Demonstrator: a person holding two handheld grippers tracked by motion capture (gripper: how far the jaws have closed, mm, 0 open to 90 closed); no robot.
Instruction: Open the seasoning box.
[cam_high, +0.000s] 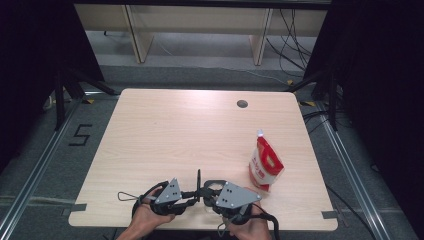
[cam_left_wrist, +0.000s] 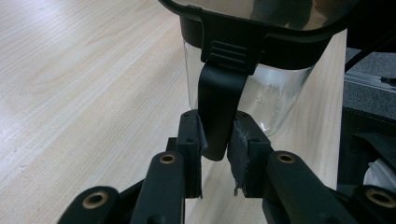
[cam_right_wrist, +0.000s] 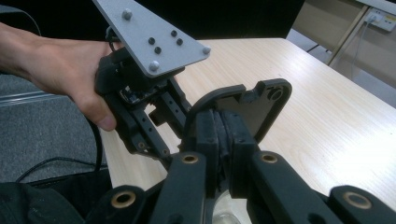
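Wooden bench carries a red pouch near its right edge. Left gripper pinches a clear container's black latch. Right gripper is pressed together on its black lid.

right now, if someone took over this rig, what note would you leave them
Left gripper: shut on the black latch that hangs down the side of the clear container.
Right gripper: shut on the edge of the container's black lid, which stands partly raised.
Things: the container sits at the near edge of the table, between both hands. A red and white pouch stands upright to its right, untouched.
Done: latch and lid both gripped.
Left: probably finish opening the lid; the pouch may come next.
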